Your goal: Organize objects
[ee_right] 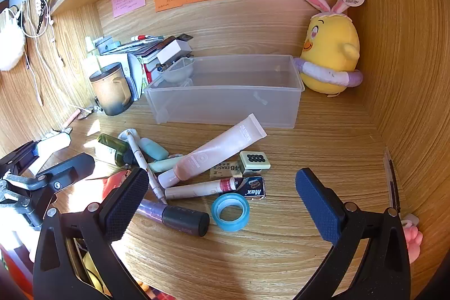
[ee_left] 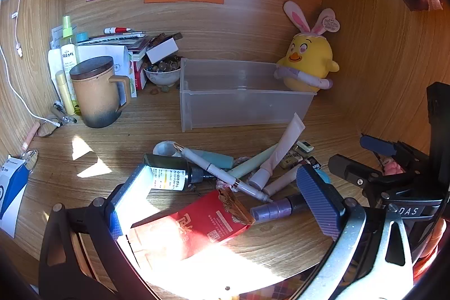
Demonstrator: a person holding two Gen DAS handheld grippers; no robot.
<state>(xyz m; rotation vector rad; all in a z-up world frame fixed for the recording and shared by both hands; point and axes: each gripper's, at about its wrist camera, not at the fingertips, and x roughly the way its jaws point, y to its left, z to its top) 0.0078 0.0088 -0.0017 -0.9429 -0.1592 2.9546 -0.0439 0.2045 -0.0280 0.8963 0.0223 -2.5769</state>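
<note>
A clear plastic bin [ee_left: 247, 103] [ee_right: 225, 100] stands empty at the back of the wooden desk. In front of it lies a jumble: a pink tube [ee_right: 216, 151], a white pen [ee_left: 222, 173], a dark green bottle [ee_left: 168, 173], a red packet [ee_left: 197, 227], a purple marker [ee_right: 174, 215], a blue tape roll [ee_right: 230, 211], an eraser [ee_right: 225, 170] and a staples box [ee_right: 250, 187]. My left gripper [ee_left: 225, 198] hovers open above the red packet and pen. My right gripper [ee_right: 223, 204] hangs open over the tape roll and marker. Neither holds anything.
A lidded mug [ee_left: 95, 92], a bowl of beads [ee_left: 161, 73] and stacked books crowd the back left. A yellow plush chick [ee_right: 329, 47] sits in the back right corner beside the bin. Wooden walls close both sides, with a shelf overhead. Bare desk lies right of the pile.
</note>
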